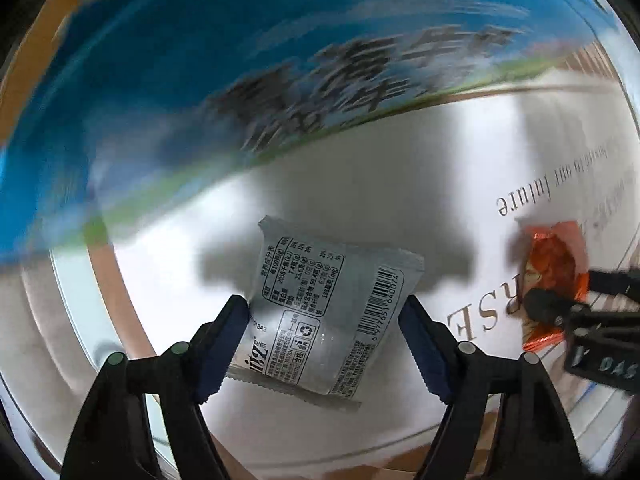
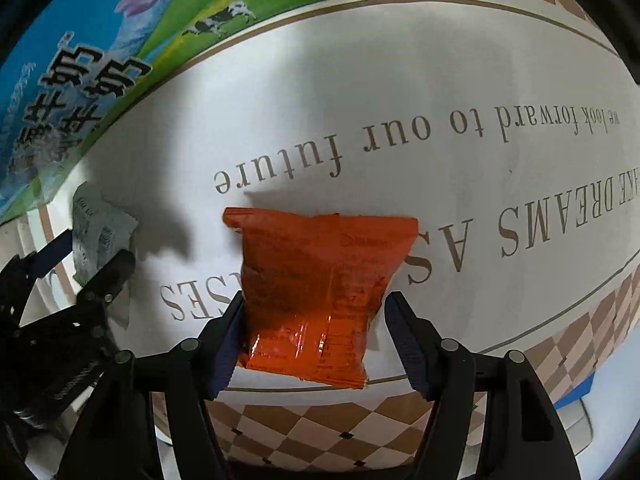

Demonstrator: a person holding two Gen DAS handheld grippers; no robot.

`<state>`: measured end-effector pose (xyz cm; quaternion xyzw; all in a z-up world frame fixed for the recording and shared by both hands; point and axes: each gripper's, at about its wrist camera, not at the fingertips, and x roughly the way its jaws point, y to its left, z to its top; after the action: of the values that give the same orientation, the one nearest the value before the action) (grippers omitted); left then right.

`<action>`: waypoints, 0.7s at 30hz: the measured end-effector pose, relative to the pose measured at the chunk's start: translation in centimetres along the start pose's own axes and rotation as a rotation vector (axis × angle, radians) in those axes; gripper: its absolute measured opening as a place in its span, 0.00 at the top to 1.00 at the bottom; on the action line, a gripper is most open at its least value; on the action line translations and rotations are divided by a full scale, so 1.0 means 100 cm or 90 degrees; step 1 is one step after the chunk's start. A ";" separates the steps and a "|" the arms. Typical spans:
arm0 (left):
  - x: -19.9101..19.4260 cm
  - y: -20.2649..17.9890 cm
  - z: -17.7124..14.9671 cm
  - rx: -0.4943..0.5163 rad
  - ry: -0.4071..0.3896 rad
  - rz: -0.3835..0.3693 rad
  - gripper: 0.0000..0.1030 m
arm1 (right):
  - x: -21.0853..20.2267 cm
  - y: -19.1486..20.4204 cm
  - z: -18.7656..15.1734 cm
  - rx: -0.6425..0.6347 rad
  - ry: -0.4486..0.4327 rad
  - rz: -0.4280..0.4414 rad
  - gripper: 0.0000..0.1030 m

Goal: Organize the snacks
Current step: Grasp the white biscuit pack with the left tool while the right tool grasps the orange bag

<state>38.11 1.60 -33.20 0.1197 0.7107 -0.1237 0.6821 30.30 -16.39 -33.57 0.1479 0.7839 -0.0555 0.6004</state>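
Note:
A silver snack packet (image 1: 324, 308) with a barcode lies on the white tablecloth (image 1: 360, 184). My left gripper (image 1: 324, 344) is open, its blue-padded jaws on either side of the packet's near end. An orange snack packet (image 2: 320, 292) lies on the same cloth. My right gripper (image 2: 310, 344) is open and straddles its near end; the left pad touches or nearly touches the packet, the right pad stands apart. The orange packet (image 1: 554, 280) and right gripper also show at the right of the left wrist view; the silver packet (image 2: 100, 236) and left gripper show at the left of the right wrist view.
A large blue and green milk carton box (image 2: 100, 56) stands at the far left on the cloth; it fills the top of the left wrist view (image 1: 200, 80), blurred. The cloth has printed lettering and a brown checkered border (image 2: 320, 428) near the table edge.

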 end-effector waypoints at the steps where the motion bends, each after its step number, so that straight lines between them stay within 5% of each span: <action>1: 0.002 0.006 -0.006 -0.039 0.010 -0.007 0.26 | 0.001 0.001 -0.002 -0.004 -0.002 -0.007 0.34; 10: 0.013 0.021 -0.073 -0.213 0.058 -0.052 0.26 | 0.012 0.014 -0.035 -0.085 -0.007 -0.067 0.48; 21: 0.024 -0.006 -0.103 -0.175 0.067 -0.020 0.26 | 0.030 0.007 -0.095 -0.135 0.003 -0.087 0.46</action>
<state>28.13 4.50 -35.24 0.0204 0.7576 -0.0295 0.6518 21.07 -12.70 -33.75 0.0299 0.7950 -0.0127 0.6057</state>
